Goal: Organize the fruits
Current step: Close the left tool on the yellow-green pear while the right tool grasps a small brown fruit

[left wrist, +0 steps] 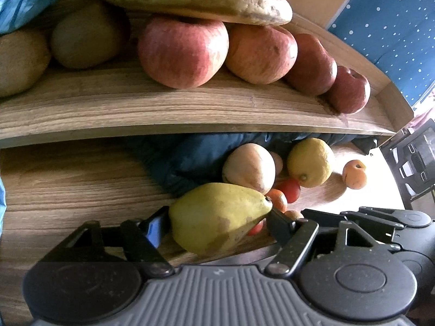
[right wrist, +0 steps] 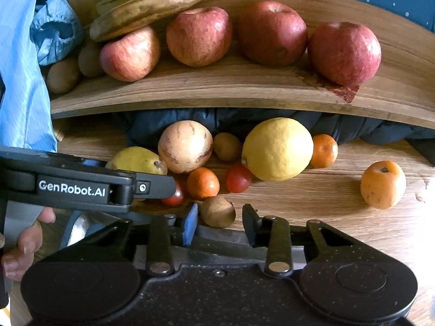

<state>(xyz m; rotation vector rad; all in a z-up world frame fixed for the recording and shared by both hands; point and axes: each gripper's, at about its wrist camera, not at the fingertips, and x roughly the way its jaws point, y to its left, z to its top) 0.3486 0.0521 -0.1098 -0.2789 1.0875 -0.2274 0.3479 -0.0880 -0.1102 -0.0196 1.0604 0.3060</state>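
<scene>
My left gripper [left wrist: 217,225] is shut on a yellow-green pear [left wrist: 214,217], held just above the lower wooden table; the pear also shows in the right wrist view [right wrist: 136,160] behind the left gripper's arm [right wrist: 81,187]. My right gripper [right wrist: 220,218] is open around a small brown kiwi [right wrist: 217,212] at the table's front. On the table lie a lemon [right wrist: 277,149], a pale round fruit [right wrist: 185,146], mandarins [right wrist: 202,183], cherry tomatoes [right wrist: 238,178] and an orange fruit [right wrist: 383,184]. The upper shelf [right wrist: 217,87] holds several red apples [right wrist: 272,32], bananas [right wrist: 146,8] and kiwis [right wrist: 62,74].
A dark blue padded cloth [right wrist: 190,122] lies under the shelf behind the fruit. A light blue garment [right wrist: 21,81] hangs at the left. A blue dotted wall [left wrist: 386,27] stands behind. A dark chair [left wrist: 413,160] is at the right.
</scene>
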